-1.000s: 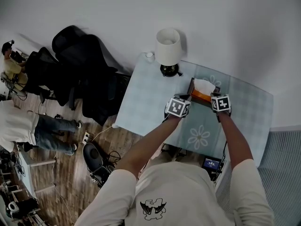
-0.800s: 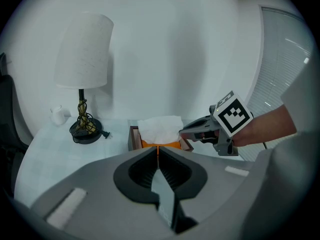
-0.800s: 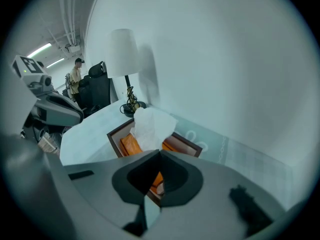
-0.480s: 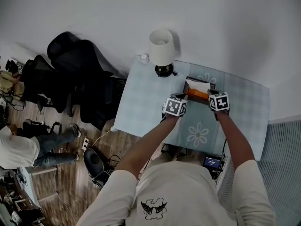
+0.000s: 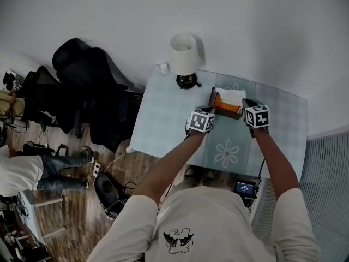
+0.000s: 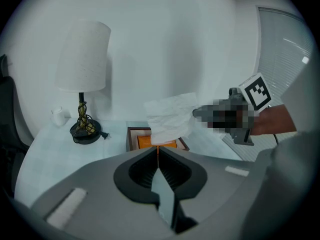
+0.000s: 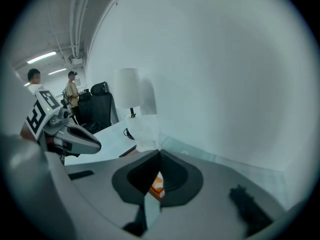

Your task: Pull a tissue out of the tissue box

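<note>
The orange tissue box [image 5: 226, 105] lies on the table's far half, with its dark rim [image 6: 134, 137] just ahead in the left gripper view. A white tissue [image 6: 169, 116] hangs crumpled above the box, its lower end still at the opening. My right gripper [image 6: 196, 113] is shut on the tissue's upper right edge; in its own view the tissue [image 7: 144, 134] shows just past the closed tips [image 7: 160, 152]. My left gripper [image 6: 158, 147] is shut, its tips at the box's near wall. In the head view it [image 5: 210, 111] is at the box's left end and the right gripper [image 5: 246, 105] at its right.
A white-shaded lamp [image 5: 182, 54] on a dark base [image 6: 86, 132] stands at the table's far left corner beside a small white cup [image 6: 59, 116]. The table [image 5: 163, 119] has a pale flowered cloth. A wall rises right behind it. Black office chairs [image 5: 92, 91] stand to the left.
My right gripper has risen, drawing the tissue up higher over the box. My left gripper has stayed at the box's end.
</note>
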Tool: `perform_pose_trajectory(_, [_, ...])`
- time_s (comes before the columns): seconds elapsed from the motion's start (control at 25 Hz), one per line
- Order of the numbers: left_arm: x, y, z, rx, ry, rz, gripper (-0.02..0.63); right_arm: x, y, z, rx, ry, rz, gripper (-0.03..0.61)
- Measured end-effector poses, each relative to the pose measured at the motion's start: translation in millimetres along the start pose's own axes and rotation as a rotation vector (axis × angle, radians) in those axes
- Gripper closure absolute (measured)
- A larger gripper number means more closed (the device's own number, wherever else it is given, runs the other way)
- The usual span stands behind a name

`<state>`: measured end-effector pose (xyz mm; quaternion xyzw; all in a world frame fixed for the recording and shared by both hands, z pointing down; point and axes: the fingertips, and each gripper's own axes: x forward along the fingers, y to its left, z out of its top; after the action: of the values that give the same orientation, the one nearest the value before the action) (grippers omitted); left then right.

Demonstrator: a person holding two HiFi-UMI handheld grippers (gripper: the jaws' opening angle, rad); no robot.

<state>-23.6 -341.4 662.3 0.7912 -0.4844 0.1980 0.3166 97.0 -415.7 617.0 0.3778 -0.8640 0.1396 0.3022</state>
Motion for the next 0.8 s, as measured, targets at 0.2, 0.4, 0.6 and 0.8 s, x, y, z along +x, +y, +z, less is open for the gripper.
perform_pose_trajectory(0.2, [0,0,-5,-0.012,0.002,-0.005,0.598,-11,1,8,-0.005,-0.024,-0.008,0.566])
perform_pose_trajectory(0.4, [-4,-1,-4,-0.004,-0.001,-0.002,0.598,-15,5,7,-0.01,-0.028,-0.013,0.566])
perform_pose_trajectory(0.6, [-14,-1,5,0.046,-0.033,0.022,0.606,-27,13,14,0.009,-0.06,-0.013,0.566])
perform_pose_trajectory(0.8, [-29,-9,16,0.028,-0.096,0.02,0.606,-55,32,23,0.034,-0.132,-0.007,0.566])
